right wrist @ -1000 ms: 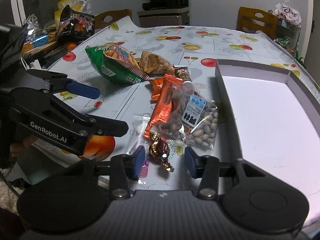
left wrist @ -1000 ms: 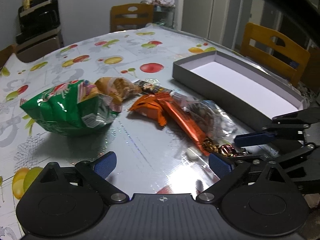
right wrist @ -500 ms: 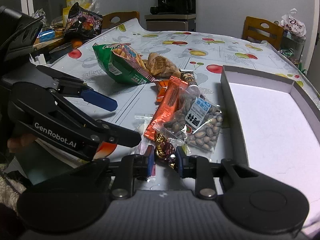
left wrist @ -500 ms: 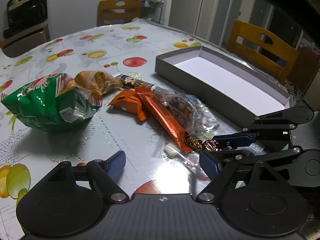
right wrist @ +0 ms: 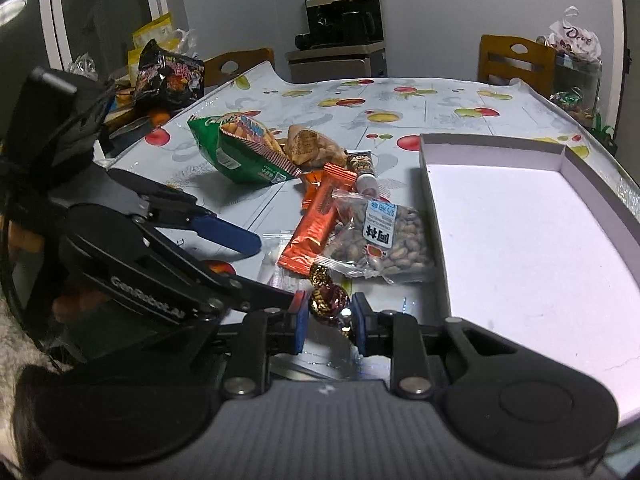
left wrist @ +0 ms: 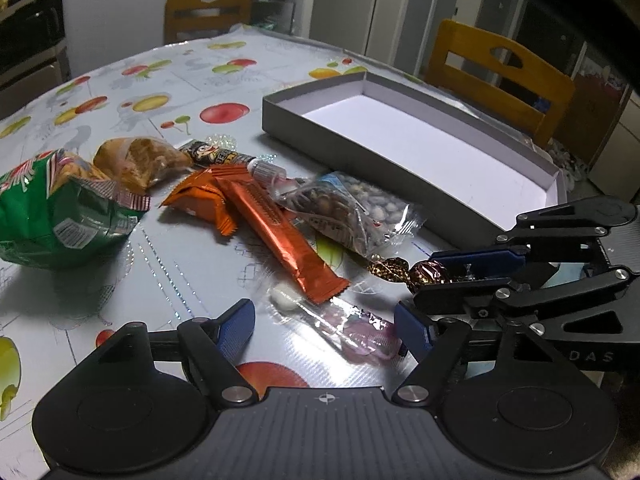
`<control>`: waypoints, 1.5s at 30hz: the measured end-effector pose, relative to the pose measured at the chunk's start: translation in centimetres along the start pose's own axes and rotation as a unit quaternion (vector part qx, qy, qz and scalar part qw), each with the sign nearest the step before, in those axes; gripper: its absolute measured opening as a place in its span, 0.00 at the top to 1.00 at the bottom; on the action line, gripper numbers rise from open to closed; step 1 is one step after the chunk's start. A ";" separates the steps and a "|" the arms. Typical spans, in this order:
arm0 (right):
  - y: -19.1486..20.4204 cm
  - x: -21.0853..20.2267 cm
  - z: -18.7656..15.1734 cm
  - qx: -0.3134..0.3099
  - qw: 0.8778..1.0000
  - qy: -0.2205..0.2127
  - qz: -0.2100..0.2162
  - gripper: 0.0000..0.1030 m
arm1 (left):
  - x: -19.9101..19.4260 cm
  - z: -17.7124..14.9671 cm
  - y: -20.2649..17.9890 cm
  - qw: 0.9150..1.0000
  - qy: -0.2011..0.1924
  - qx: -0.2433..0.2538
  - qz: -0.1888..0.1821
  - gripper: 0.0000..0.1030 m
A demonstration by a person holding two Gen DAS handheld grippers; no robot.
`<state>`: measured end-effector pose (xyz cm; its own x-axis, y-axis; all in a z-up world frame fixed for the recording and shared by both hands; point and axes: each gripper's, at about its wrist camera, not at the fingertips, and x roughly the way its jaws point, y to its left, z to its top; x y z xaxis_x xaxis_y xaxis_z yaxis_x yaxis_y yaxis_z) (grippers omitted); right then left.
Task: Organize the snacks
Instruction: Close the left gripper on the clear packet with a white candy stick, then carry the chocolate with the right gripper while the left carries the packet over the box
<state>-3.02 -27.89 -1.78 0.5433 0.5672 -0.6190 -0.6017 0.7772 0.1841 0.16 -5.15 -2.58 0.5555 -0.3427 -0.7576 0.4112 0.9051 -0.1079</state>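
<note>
My right gripper [right wrist: 326, 320] is shut on a foil-wrapped chocolate [right wrist: 326, 302], held just above the fruit-print tablecloth beside the empty grey box [right wrist: 432, 200]. The left wrist view shows that chocolate [left wrist: 430, 272] between the right fingers. My left gripper [left wrist: 324, 328] is closing, its pads on either side of a clear packet with a pink sweet [left wrist: 352, 328] that lies flat on the cloth; they do not press it. Beyond lie a long orange bar [left wrist: 276, 232], a pistachio bag [left wrist: 348, 208], a small orange packet [left wrist: 200, 200], a bun packet [left wrist: 136, 156] and a green crisp bag [left wrist: 52, 212].
The grey box [left wrist: 320, 132] takes up the table's right side. Wooden chairs [left wrist: 500, 68] stand behind the table. A black snack bag [right wrist: 168, 76] and other clutter sit at the table's far left edge. A dark cabinet with a coffee machine [right wrist: 340, 24] stands by the wall.
My right gripper went from open around the chocolate to shut on it and raised it slightly. The left gripper narrowed its jaws and moved up to the clear packet.
</note>
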 end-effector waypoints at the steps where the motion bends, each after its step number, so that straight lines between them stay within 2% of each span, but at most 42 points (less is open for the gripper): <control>1: 0.0 -0.1 0.0 0.000 1.000 -0.001 0.000 0.78 | 0.1 0.0 -0.1 1.000 0.000 0.001 0.004 0.26; 4: -0.2 0.0 -0.1 0.004 1.000 0.000 0.002 0.78 | 0.2 0.1 -0.5 1.000 0.001 0.006 0.016 0.28; 11: 0.0 0.1 -0.3 0.002 1.000 -0.001 0.006 0.78 | -0.4 -0.2 -0.1 0.999 -0.001 0.009 0.045 0.45; 18: 0.4 0.2 -0.1 -0.001 1.000 -0.005 0.011 0.78 | -1.0 -0.6 1.3 0.997 -0.007 0.006 0.076 0.47; 22: 0.7 0.1 -0.1 -0.005 1.000 -0.007 0.014 0.78 | -1.2 -0.7 2.6 0.996 -0.014 -0.008 0.090 0.53; 25: 1.0 0.1 0.2 -0.007 1.000 -0.010 0.013 0.78 | -1.3 -0.7 3.1 0.995 -0.019 -0.012 0.097 0.65; 27: 1.0 0.1 0.3 -0.007 1.000 -0.012 0.012 0.78 | -1.4 -0.7 3.1 0.995 -0.021 -0.008 0.097 0.77; 31: 1.2 0.4 0.4 -0.007 1.000 -0.010 0.013 0.78 | -1.3 -0.8 2.8 0.995 -0.026 -0.002 0.096 0.83; 34: 1.6 0.4 0.5 -0.011 1.000 -0.012 0.015 0.78 | -1.4 -0.8 2.9 0.995 -0.034 -0.002 0.099 0.93; 40: 1.8 0.5 0.8 -0.016 1.000 -0.017 0.017 0.78 | -2.0 -0.8 3.1 0.994 -0.049 -0.002 0.098 0.95; 45: 1.9 0.8 1.4 -0.017 0.999 -0.025 0.016 0.78 | -3.3 -0.7 2.8 0.992 -0.077 0.008 0.100 0.96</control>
<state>-2.93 -25.57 -0.89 0.5519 0.6050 -0.5739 -0.6377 0.7497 0.1770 -0.97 -1.32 -0.83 0.7302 -0.1914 -0.6558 0.2916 0.9554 0.0458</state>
